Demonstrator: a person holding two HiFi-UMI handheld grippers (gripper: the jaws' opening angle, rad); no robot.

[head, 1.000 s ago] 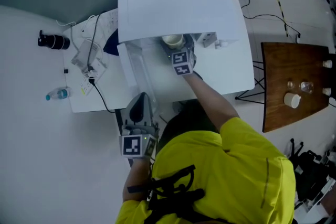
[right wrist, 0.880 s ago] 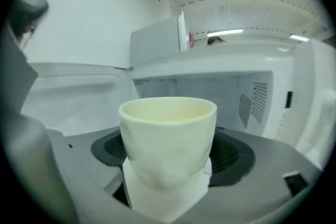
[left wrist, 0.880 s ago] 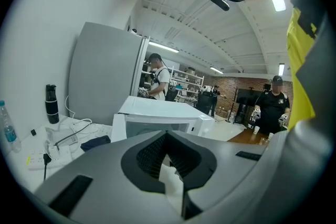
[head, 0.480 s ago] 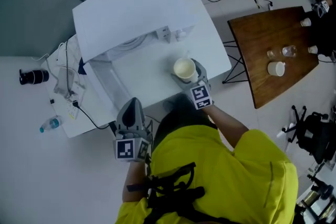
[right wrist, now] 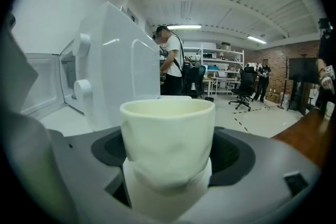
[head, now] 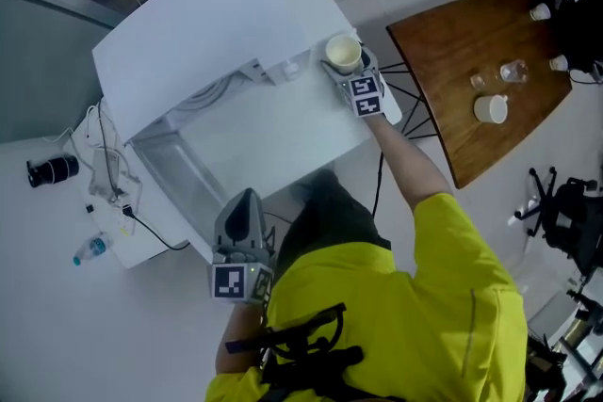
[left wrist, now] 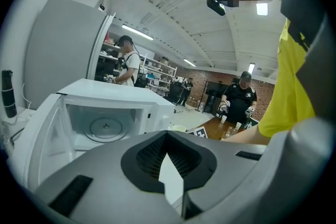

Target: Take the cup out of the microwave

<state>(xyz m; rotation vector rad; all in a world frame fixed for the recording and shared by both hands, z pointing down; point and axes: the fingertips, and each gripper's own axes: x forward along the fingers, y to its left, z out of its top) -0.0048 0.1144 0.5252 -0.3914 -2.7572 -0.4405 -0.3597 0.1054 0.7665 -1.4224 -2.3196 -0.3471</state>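
Note:
The cream cup is outside the white microwave, held upright just off its right side over the white table's far right corner. My right gripper is shut on it. In the right gripper view the cup fills the middle between the jaws of the right gripper, with the microwave's side to the left. The microwave stands with its door swung open and its cavity holds only the turntable. My left gripper hangs by the table's near edge, shut and holding nothing.
A wooden table with a white mug and small glasses stands to the right. A water bottle, a black cylinder and cables lie left of the microwave. Other people stand in the room behind.
My right gripper has drawn the cup out of the microwave cavity and carried it to the right, past the microwave's side. The left gripper stayed low near the table's front edge.

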